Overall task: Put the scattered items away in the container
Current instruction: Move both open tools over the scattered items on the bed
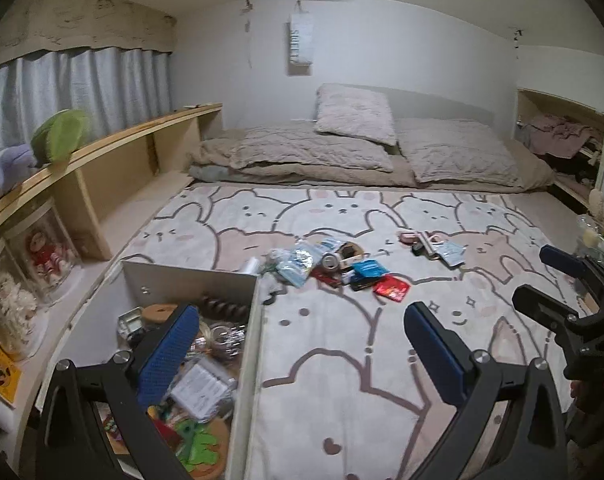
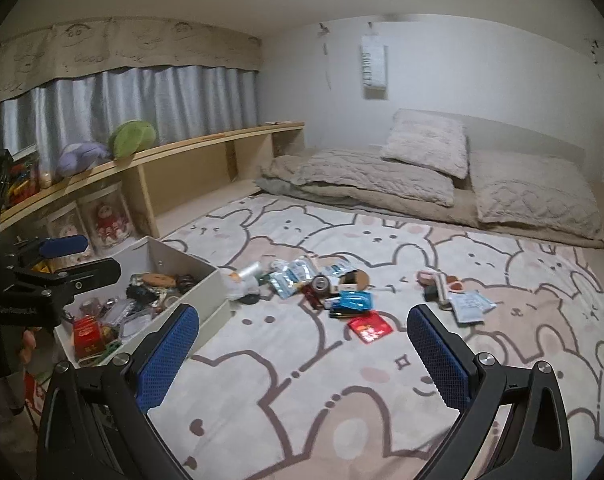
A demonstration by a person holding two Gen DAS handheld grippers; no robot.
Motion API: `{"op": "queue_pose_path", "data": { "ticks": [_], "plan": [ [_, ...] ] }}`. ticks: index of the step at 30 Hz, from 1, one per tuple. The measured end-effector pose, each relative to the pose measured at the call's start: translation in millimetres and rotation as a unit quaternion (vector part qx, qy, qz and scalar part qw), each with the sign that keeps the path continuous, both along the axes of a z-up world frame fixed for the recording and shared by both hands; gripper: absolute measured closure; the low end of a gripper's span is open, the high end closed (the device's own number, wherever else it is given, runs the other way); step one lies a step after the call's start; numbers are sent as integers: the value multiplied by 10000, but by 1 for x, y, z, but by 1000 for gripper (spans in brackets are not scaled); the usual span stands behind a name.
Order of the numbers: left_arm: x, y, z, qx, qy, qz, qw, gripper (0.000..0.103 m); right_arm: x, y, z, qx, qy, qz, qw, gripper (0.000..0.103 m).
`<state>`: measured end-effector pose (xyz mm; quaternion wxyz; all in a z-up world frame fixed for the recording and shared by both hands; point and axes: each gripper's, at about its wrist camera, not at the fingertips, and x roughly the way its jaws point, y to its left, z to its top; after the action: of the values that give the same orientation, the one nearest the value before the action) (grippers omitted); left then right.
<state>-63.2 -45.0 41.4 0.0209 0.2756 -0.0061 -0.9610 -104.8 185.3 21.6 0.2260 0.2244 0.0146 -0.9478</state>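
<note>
Hovering with both sets of jaws spread wide and empty, nothing is gripped.
Beyond the white container point(image 2: 218, 280), scattered items point(image 2: 333, 288) are heaped on the bunny blanket point(image 2: 302, 380); the red packet point(image 2: 370, 328) and flat blue pouch point(image 2: 355, 300) could be pinched together with blanket fabric, or the can point(image 2: 319, 283) rolled away.

Left gripper point(image 1: 302, 354), right gripper point(image 2: 303, 354): jaws wide apart, empty.

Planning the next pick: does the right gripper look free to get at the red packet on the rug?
Probably yes. The right gripper is open and empty, and only bare rug lies between it and the red packet, which sits at the pile's near edge.
</note>
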Motion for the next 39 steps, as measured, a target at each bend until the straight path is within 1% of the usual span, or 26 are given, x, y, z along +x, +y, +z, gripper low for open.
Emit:
{"op": "queue_pose_path", "data": {
  "ticks": [5,10,14,21,28,31,39],
  "plan": [
    [-8,19,0,61,25,-178,9998,0,1,21,1,75,39,-213,9997,0],
    [-17,38,0,-1,88,-310,9995,0,-1,42,1,69,80,-442,9990,0],
    [-24,48,-3,78,88,-433,9990,0,-1,55,0,67,93,-572,9983,0],
    [-31,58,-8,114,150,-446,9988,0,-4,73,-5,-29,94,-751,9971,0],
    [-41,64,-22,167,67,-485,9987,0,-10,82,-14,-146,85,-796,9967,0],
    [-46,66,-29,267,29,-530,9982,0,-13,82,-19,-128,75,-797,9967,0],
    [-63,70,-53,345,-152,-564,9977,0,-32,86,-44,-137,-186,-832,9963,0]
  ]
}}
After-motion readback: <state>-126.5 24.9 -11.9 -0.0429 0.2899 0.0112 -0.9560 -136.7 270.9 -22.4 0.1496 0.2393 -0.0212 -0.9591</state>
